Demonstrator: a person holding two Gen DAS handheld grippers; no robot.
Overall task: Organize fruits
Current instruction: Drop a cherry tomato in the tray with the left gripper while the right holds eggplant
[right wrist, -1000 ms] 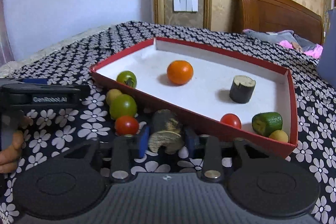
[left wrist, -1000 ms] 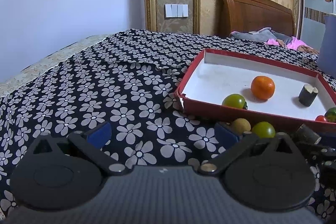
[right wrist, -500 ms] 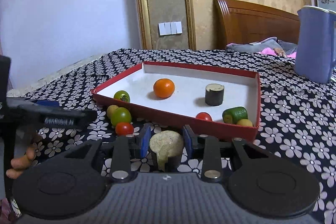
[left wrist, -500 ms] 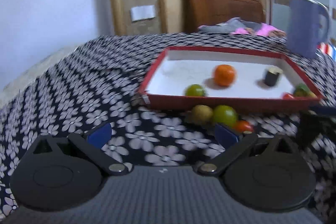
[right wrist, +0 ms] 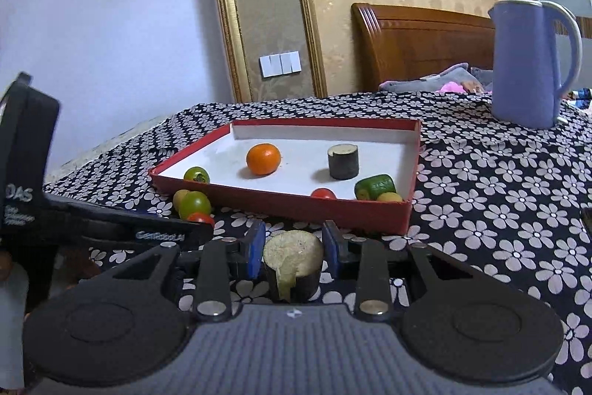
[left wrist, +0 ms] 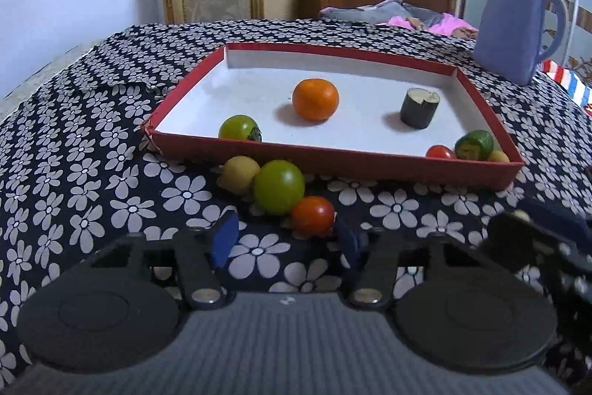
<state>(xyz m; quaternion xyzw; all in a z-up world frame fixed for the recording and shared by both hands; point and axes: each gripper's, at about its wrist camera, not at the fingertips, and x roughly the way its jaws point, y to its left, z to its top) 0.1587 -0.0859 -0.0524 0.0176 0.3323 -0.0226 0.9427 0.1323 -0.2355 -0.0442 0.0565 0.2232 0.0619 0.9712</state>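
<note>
Three loose fruits lie before your left gripper (left wrist: 283, 239) | small red tomato (left wrist: 312, 214) just ahead of its part-closed, empty, just-narrowing jaws | right gripper (right wrist: 292, 248) clamps dark cut cylinder (right wrist: 293, 263).

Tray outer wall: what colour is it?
Red, with a white inside; the tray shows best in the left wrist view.

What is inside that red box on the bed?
The red box holds an orange, a green tomato, a dark cut stub, a red tomato, a green chunk and a yellowish fruit, partly hidden by the wall.
</note>
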